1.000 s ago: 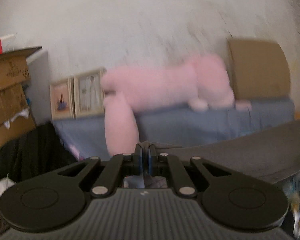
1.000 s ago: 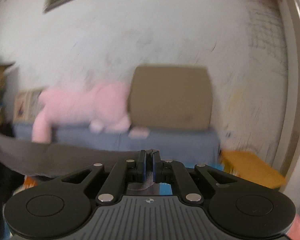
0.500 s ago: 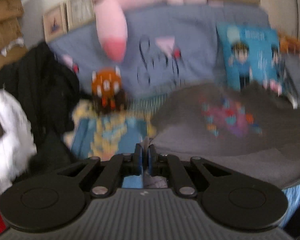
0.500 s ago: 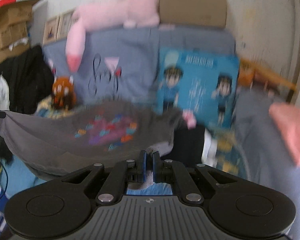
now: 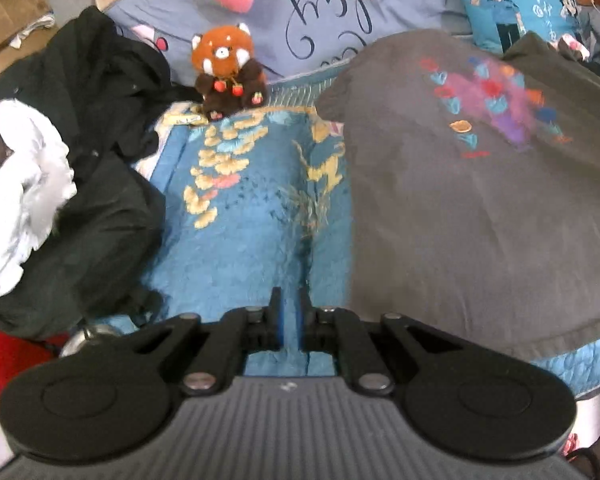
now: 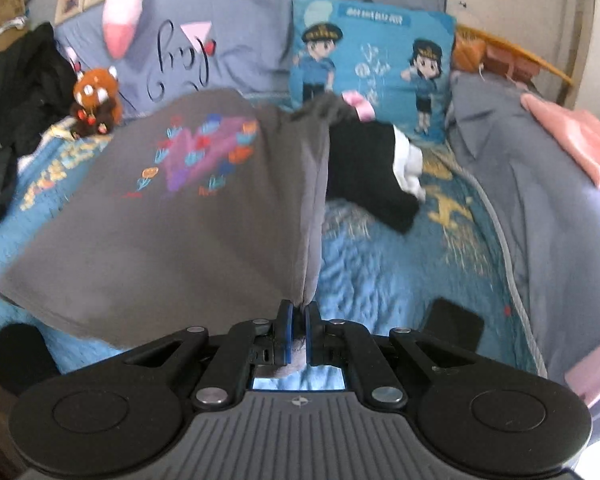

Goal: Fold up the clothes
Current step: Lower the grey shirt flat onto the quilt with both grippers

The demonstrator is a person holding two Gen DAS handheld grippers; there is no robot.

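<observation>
A grey T-shirt (image 6: 188,208) with a colourful print lies spread over the blue quilted bedspread (image 5: 244,216), its far end reaching the cartoon cushion (image 6: 372,64) and a black garment (image 6: 368,176) beside it. The right gripper (image 6: 296,320) is clamped on the shirt's hem corner, cloth bunched between its blue pads. The left gripper (image 5: 288,312) is closed with no cloth visible between its fingers, the shirt's edge just beside it; a red panda plush (image 5: 228,72) sits beyond.

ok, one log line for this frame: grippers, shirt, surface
left gripper: shut, grip unclear | right gripper: shut on shirt hem | grey shirt: print up, spread out | blue quilt: under shirt
</observation>
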